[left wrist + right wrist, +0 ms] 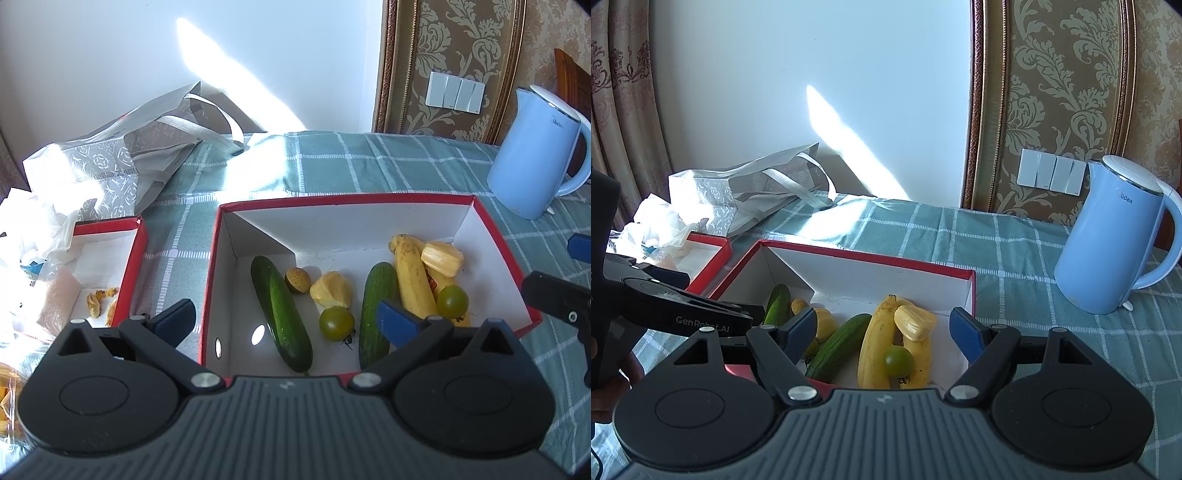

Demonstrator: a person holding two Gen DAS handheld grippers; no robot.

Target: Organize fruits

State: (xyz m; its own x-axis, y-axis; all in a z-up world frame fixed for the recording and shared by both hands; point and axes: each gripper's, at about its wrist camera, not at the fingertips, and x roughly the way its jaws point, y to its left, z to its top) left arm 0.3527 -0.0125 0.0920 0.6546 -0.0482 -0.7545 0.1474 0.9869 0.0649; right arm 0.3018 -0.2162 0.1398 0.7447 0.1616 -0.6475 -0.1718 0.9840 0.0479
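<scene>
A red-rimmed white box holds two cucumbers, a yellow banana, two green tomatoes, yellow jackfruit pieces and a small brown fruit. My left gripper is open and empty, hovering over the box's near side. My right gripper is open and empty above the same box, with the banana, a green tomato and a cucumber between its fingers in view. The right gripper also shows at the right edge of the left wrist view.
A second red-rimmed box with fruit scraps stands to the left. A grey patterned bag and white plastic bags lie behind it. A blue kettle stands at the right on the green checked tablecloth. The wall is behind.
</scene>
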